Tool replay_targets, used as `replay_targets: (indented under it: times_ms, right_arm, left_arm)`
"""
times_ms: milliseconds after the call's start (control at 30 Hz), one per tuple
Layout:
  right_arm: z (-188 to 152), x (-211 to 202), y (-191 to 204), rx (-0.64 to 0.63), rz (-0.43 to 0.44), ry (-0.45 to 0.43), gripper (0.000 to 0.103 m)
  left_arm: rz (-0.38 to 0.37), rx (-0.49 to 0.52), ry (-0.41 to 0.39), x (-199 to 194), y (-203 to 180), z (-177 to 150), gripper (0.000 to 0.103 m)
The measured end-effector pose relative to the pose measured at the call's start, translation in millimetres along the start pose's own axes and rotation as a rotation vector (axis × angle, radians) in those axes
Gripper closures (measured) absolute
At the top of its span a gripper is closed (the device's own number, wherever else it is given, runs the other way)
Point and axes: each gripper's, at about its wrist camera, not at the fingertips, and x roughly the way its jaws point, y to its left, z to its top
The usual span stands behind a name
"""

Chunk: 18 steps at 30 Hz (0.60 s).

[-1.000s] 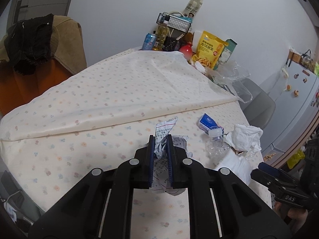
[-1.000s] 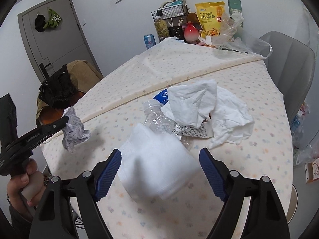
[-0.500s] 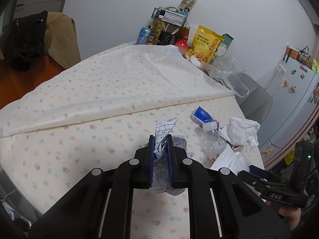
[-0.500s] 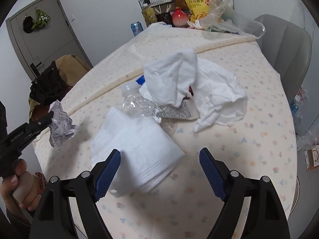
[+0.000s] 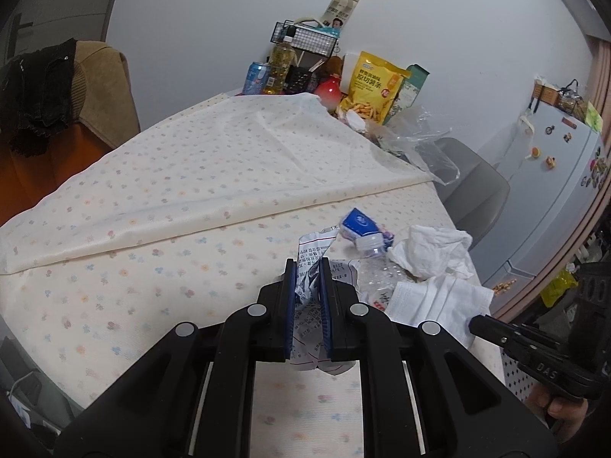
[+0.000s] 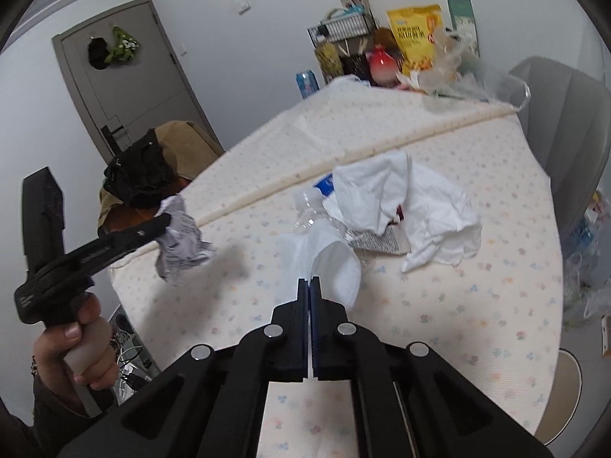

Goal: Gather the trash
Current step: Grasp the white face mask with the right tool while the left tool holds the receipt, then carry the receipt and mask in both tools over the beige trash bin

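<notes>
while the left hand-held gripper (image 5: pixel 306 267) clamps a printed receipt (image 5: pixel 314 246), the right hand-held gripper (image 6: pixel 309 281) pinches a white mask (image 6: pixel 336 267).

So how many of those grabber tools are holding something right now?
2. The left tool clamps a crumpled printed paper; the right tool pinches a white face mask by its edge.
</notes>
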Motion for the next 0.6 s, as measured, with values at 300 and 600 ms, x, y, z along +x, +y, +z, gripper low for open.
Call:
replay_targets:
  times_ms: [300,600]
  right_arm:
    - [10,-60,12,-0.007,0.055,-0.116,0.101]
    - [5,-90,-4,0.018,0.004,-0.166,0.101]
  left_arm:
    - [-0.029,0.047,-0.018,-11,-30,2,0.091]
    - [-0.065,0.096,-0.024,-14,-58,-1,0.091]
